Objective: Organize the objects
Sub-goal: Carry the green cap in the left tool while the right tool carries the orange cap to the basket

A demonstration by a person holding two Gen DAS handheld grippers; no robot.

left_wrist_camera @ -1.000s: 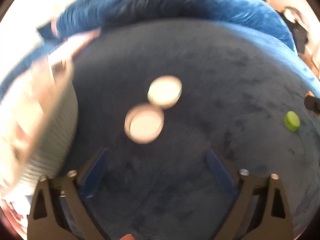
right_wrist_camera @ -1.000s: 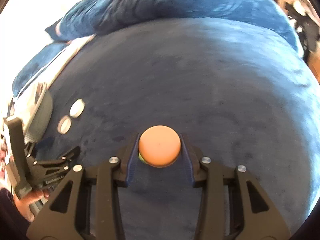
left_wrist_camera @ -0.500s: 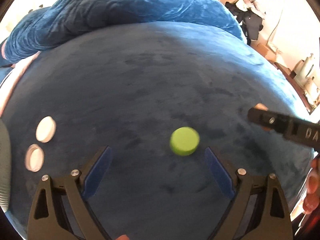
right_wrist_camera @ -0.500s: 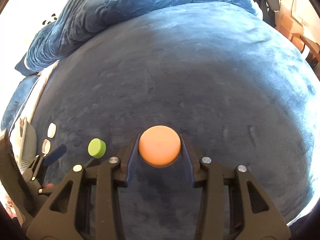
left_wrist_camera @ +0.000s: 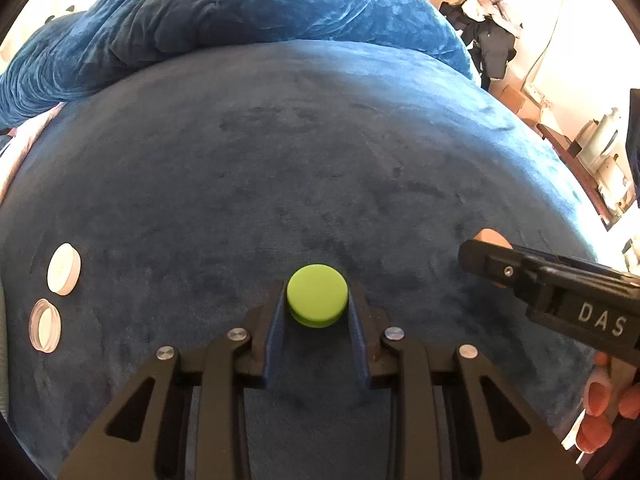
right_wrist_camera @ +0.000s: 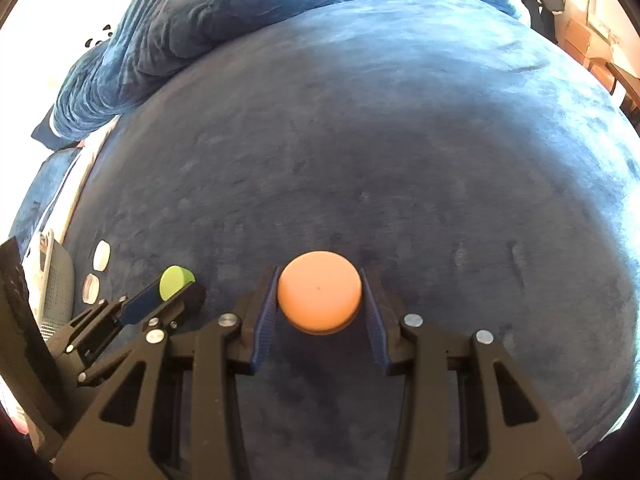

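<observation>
My left gripper (left_wrist_camera: 317, 300) is shut on a lime green round cap (left_wrist_camera: 317, 300) just above the blue velvet bed cover (left_wrist_camera: 304, 148). It also shows in the right wrist view (right_wrist_camera: 176, 282), at the lower left. My right gripper (right_wrist_camera: 319, 294) is shut on an orange round cap (right_wrist_camera: 319, 292); that gripper's side shows in the left wrist view (left_wrist_camera: 500, 264), with a bit of orange behind it. Two white caps (left_wrist_camera: 64, 269) (left_wrist_camera: 45, 330) lie on the cover at the far left, the nearer one open side up.
A rumpled blue quilt (left_wrist_camera: 224, 20) is piled along the far side of the bed. A grey mesh basket (right_wrist_camera: 56, 284) stands at the left edge. Dark clothes (left_wrist_camera: 490, 46), boxes and a kettle (left_wrist_camera: 600, 140) are off the bed to the right.
My left gripper swung right from the white caps to the green cap and closed on it. The right gripper kept hold of the orange cap and turned right.
</observation>
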